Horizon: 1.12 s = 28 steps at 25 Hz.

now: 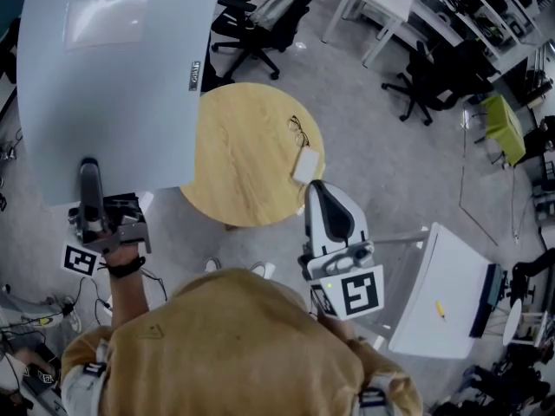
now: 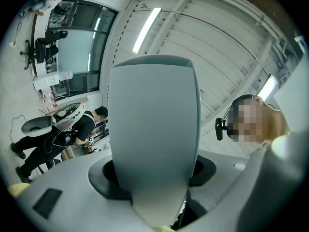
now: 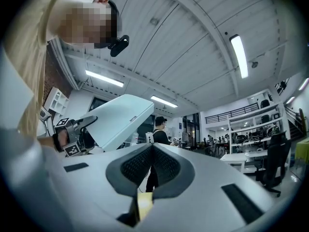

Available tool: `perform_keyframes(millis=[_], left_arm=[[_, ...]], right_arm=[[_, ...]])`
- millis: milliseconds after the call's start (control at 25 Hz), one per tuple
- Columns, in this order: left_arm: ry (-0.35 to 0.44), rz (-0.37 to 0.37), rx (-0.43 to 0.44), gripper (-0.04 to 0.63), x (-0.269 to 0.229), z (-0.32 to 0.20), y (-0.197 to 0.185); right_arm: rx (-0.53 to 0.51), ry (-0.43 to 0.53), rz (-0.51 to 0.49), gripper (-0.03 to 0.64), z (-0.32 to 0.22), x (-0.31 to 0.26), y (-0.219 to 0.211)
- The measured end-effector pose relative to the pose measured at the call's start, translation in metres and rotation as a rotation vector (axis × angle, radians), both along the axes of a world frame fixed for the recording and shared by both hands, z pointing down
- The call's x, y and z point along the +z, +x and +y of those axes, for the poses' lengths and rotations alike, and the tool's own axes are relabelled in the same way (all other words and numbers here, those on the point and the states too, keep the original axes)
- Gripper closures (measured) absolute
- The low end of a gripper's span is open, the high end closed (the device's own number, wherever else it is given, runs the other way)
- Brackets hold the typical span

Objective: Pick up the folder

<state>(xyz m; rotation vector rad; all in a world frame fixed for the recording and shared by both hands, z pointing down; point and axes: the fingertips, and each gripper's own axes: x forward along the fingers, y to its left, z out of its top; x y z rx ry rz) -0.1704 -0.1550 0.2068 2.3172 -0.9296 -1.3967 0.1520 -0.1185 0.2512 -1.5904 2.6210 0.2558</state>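
Left claw (image 1: pixel 89 180): clamped on folder (image 1: pixel 113 85) at its 7 o'clock corner. Folder: raised, tilted, at 10 o'clock from round table (image 1: pixel 251 180). Right claw (image 1: pixel 331 224): closed, empty. Step: lift apparently complete; next calls for a steady hold.

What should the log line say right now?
left gripper: shut on folder | folder: in air, tilted | right gripper: shut, empty
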Motion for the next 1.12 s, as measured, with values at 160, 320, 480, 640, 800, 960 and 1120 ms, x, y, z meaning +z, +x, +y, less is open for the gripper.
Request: perform_keyframes(millis=[160, 320, 480, 640, 800, 960, 1120], left_arm=[[0.005, -0.011, -0.004, 0.321, 0.004, 0.002, 0.007], [0.016, -0.007, -0.013, 0.321, 0.006, 0.004, 0.004], [0.023, -0.003, -0.018, 0.321, 0.004, 0.012, 0.002], [0.021, 0.000, -0.015, 0.321, -0.013, 0.035, 0.001], [-0.011, 0.014, 0.008, 0.321, 0.006, 0.021, 0.008], [-0.037, 0.012, 0.030, 0.321, 0.003, 0.029, 0.012], [-0.050, 0.013, 0.051, 0.321, 0.010, 0.022, 0.011]], right_arm=[[0.004, -0.010, 0.009, 0.617, -0.007, 0.010, 0.008], [0.000, -0.001, 0.028, 0.617, -0.015, 0.012, 0.004], [-0.013, 0.004, 0.022, 0.617, -0.013, 0.011, 0.003], [-0.020, 0.009, 0.014, 0.617, 0.006, -0.007, 0.000], [-0.013, 0.002, 0.005, 0.617, -0.003, 0.006, 0.005], [0.001, -0.004, -0.006, 0.617, 0.011, 0.001, 0.009], [0.018, -0.008, -0.011, 0.617, 0.013, 0.006, 0.007]])
